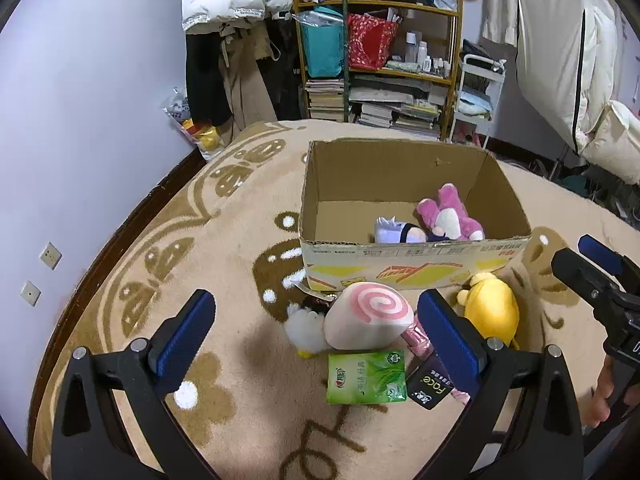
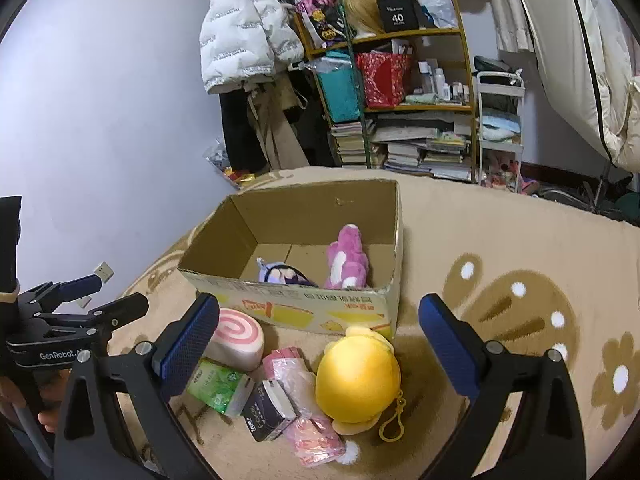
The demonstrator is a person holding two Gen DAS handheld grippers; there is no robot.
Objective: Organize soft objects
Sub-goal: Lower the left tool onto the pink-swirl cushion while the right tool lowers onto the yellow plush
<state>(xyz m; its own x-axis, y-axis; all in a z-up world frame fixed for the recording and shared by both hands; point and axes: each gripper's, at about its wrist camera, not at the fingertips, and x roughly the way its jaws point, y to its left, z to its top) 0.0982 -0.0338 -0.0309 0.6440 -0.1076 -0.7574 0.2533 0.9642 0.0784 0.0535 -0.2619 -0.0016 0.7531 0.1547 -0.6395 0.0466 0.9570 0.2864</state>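
Pink plush [image 1: 448,216] in cardboard box [image 1: 344,184]

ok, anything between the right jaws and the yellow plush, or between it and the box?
Nothing visible. The round yellow plush toy lies bare on the carpet ahead of the open right gripper. The open-topped cardboard box sits just behind it; only its near wall needs clearing.

Both fisheye wrist views look forward and down along their own blue-padded fingers [image 1: 188,332] from close above the rug [image 1: 224,240]. The left view sits left of the right view. The 2 views share the cardboard box [image 1: 412,264], the toys before it and the shelf [image 2: 404,108] behind.
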